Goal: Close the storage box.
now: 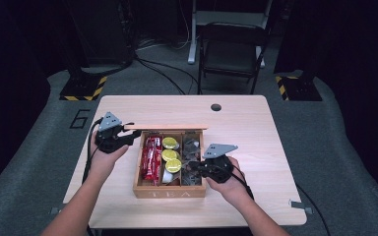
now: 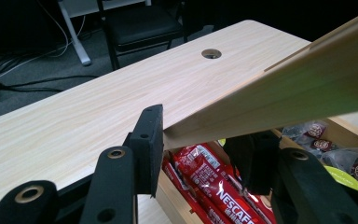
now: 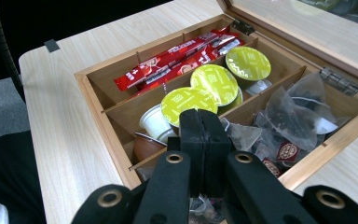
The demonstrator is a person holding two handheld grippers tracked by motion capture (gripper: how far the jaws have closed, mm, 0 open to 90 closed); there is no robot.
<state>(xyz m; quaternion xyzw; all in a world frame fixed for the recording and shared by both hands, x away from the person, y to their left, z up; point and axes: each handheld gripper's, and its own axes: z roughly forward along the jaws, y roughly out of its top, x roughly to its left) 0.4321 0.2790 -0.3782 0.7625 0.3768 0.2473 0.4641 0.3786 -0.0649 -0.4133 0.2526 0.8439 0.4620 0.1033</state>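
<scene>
A dark room with a grey floor (image 1: 39, 162) surrounds a pale wooden table (image 1: 236, 123), a black chair (image 1: 231, 49) beyond its far edge. The table's far half lies bare, with a round cable hole (image 1: 216, 107); open space remains on both sides of a wooden tea box (image 1: 170, 191) near the front edge. Its lid (image 1: 167, 127) stands raised. The left gripper (image 1: 128, 135) has its jaws clamped on the lid's corner. The right gripper (image 1: 193, 167), jaws pressed together, hovers over the clear tea bags (image 3: 293, 112) in the right compartment; a bag corner seems pinched between them, though I cannot tell for sure. Red sachets (image 3: 177, 58) fill the left compartment, green-topped capsules (image 3: 214, 84) the middle.
</scene>
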